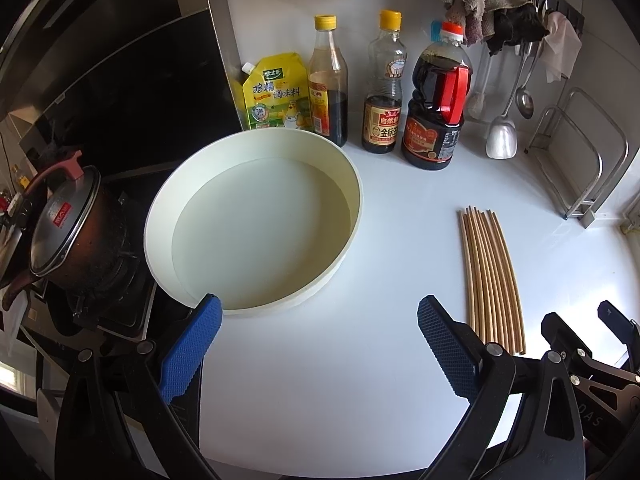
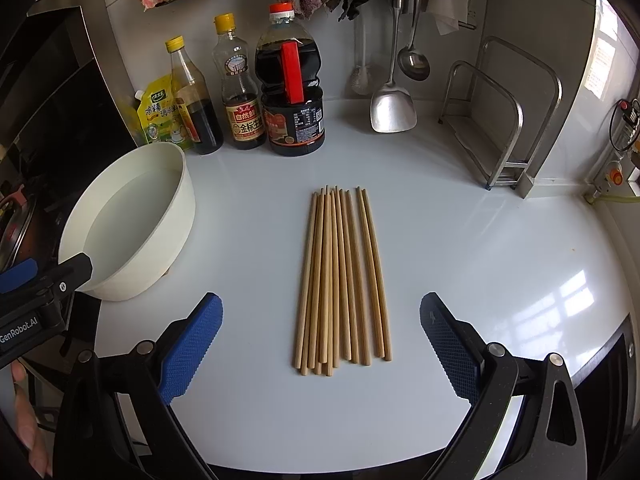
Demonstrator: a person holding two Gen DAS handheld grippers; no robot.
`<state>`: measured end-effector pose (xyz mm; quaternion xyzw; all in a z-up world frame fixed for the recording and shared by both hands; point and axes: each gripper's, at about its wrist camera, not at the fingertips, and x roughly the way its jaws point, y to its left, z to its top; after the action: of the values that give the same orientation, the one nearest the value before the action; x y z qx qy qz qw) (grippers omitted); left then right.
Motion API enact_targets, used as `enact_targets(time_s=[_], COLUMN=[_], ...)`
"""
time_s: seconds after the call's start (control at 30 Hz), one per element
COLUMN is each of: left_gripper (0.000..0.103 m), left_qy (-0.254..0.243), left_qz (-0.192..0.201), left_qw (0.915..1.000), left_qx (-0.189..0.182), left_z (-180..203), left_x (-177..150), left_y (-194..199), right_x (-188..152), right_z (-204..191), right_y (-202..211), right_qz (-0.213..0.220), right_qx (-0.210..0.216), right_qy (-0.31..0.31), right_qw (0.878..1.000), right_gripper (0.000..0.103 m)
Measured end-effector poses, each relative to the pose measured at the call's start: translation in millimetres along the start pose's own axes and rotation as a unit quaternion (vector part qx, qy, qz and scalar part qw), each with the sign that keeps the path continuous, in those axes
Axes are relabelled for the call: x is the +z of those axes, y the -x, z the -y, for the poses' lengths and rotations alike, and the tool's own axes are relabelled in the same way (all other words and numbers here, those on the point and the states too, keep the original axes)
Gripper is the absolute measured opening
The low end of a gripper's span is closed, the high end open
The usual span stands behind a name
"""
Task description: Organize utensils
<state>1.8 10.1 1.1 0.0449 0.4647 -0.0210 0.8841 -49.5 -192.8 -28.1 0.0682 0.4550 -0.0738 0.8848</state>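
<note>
Start step, nothing grasped. Right gripper (image 2: 321, 344) spread wide, empty, chopsticks (image 2: 342, 280) on worktop (image 2: 480, 280) straight ahead between its fingers. Left gripper (image 1: 319, 346) spread, empty, basin (image 1: 256, 220) just ahead-left. Next: right lowers, pinches chopsticks.

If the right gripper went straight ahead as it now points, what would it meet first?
Most likely the chopsticks: the right gripper is open and centred on their near ends. Its height above the counter is unclear.
</note>
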Motion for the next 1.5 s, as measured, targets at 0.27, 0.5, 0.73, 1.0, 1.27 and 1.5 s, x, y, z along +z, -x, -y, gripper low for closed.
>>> enact_targets(time_s=[0.27,0.5,0.73,1.0,1.27,1.5], left_gripper=[0.097,0.097,0.097,0.097,0.097,0.097], left_qy=[0.0,0.0,0.001,0.0,0.0,0.001], left_qz=[0.0,0.0,0.0,0.001,0.0,0.001], left_qw=[1.0,1.0,1.0,1.0,1.0,1.0], left_qx=[0.0,0.0,0.0,0.001,0.001,0.001], left_z=[0.6,-1.2,-1.1,-0.5,0.0,0.0], left_x=[0.5,1.4,1.6,1.2,1.0,0.7], left_y=[0.1,-0.1,-0.1,-0.1,0.0,0.0], right_x=[0.5,2.2,-0.6,-1.2,-1.9,-2.8], right_z=[-2.6,-4.7,-2.5,-2.5,-2.9,-3.8], right_y=[-1.2,-1.7,-0.3,0.2,0.7,1.6], right_qz=[-0.002,0.0,0.002,0.002,0.002,0.003], right_qx=[0.002,0.002,0.003,0.003,0.003,0.003], right_qy=[0.0,0.0,0.0,0.0,0.0,0.0], right_qw=[1.0,1.0,1.0,1.0,1.0,1.0], right_gripper=[0.095,0.095,0.095,0.095,0.095,0.095])
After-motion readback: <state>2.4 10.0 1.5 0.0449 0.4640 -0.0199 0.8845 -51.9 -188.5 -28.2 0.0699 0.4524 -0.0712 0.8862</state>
